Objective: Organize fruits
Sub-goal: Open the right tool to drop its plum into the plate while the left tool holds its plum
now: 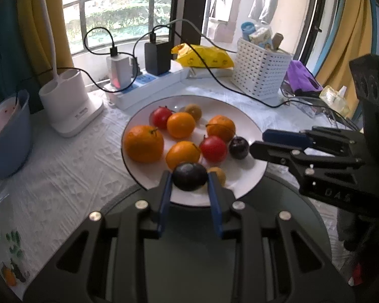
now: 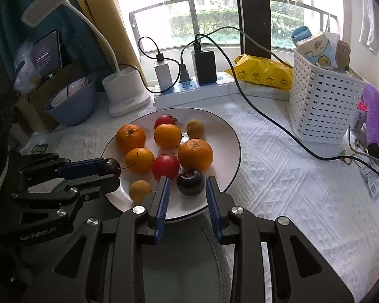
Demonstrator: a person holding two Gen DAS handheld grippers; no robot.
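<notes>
Bench (image 1: 63,176) first, white-clothed, carrying the plate (image 1: 245,116) of fruit. Oranges, red fruits, small tan ones crowd its middle. Left tool (image 1: 189,184) sits at the plate's near rim, narrowed onto a dark plum (image 1: 189,175), pads against both sides. Right tool (image 2: 187,189) comes in from the right rim, drawn in either side of a second plum (image 2: 190,181), which looks gripped. Each plum lies dead ahead between its own fingers. Red fruit and a tan one crowd close; lifting straight up seems safest.
</notes>
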